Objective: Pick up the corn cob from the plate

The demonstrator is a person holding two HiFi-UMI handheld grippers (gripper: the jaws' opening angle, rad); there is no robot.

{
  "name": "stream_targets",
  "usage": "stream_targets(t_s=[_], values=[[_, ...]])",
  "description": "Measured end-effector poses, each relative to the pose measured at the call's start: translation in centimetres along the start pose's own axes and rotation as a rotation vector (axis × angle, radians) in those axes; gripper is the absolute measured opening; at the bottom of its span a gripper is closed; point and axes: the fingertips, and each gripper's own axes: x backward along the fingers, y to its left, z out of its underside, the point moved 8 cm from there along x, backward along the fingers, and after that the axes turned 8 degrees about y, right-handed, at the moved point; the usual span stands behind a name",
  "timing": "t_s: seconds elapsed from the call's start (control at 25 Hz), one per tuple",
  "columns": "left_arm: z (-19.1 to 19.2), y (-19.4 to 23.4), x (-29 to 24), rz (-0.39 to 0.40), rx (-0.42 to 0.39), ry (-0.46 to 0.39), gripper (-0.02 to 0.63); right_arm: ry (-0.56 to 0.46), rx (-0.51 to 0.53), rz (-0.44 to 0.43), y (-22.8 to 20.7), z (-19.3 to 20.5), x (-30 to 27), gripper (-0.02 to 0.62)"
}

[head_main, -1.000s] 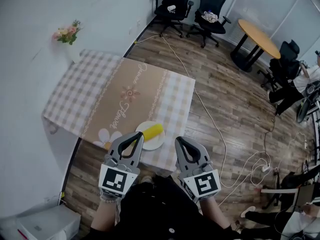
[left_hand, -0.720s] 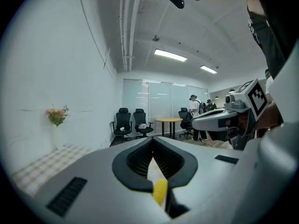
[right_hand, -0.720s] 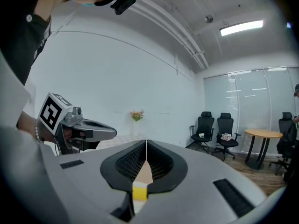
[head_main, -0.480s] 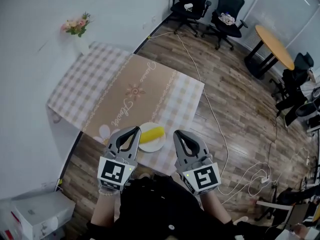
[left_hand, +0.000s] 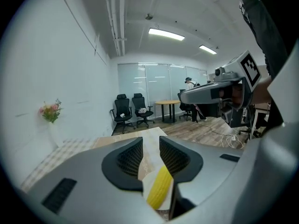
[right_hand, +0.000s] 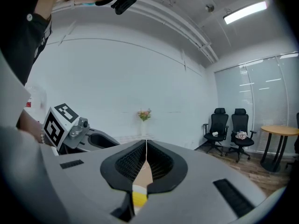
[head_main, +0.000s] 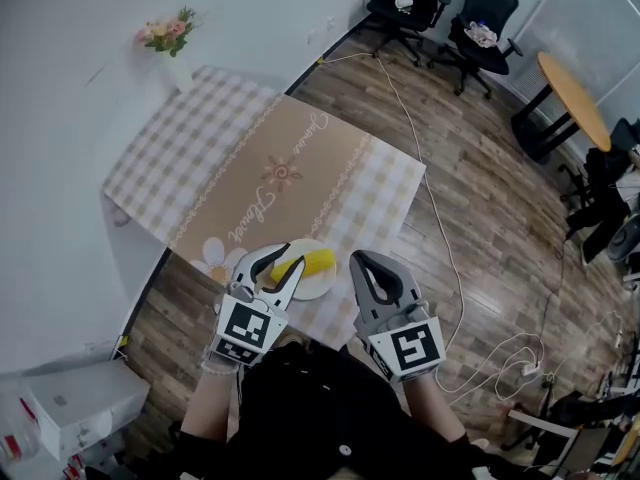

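A yellow corn cob (head_main: 310,263) lies on a white plate (head_main: 320,287) near the front edge of the table with the checked cloth (head_main: 190,143). My left gripper (head_main: 283,258) hangs low over the plate's left part with its jaws opening. In the left gripper view the corn cob (left_hand: 159,193) and the plate (left_hand: 149,182) show through the gap of the left gripper (left_hand: 150,149), just ahead; the pads do not touch it. My right gripper (head_main: 362,259) is shut and empty, right of the plate. In the right gripper view a bit of corn cob (right_hand: 139,198) shows below the right gripper (right_hand: 146,147).
A vase of flowers (head_main: 168,34) stands at the table's far corner by the wall. Office chairs (head_main: 403,3) and a round table (head_main: 573,88) are across the wooden floor, where a cable (head_main: 441,230) runs. A white box (head_main: 75,410) sits at lower left.
My left gripper has come down and forward to the plate, and its jaws have gone from shut to parted. The right gripper has shifted a little beside the plate and stays shut.
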Motion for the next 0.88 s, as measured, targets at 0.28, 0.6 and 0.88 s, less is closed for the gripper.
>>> stream_targets(t_s=[0.28,0.6,0.88], values=[[4.0,-1.3,-3.6,0.07,0.006,0.167,0.159,0.014,-0.018,0.0,-1.2,0.9,-0.5,0.043],[6.7,-2.0,-6.8,0.144,-0.094,0.309,0.205,0.039,-0.037,0.008,-1.8,1.6,-0.8,0.042],[8.8,-2.7,-10.0,0.186,-0.168,0.395,0.254,0.055,-0.053,0.006,-2.2,2.7,-1.0,0.043]])
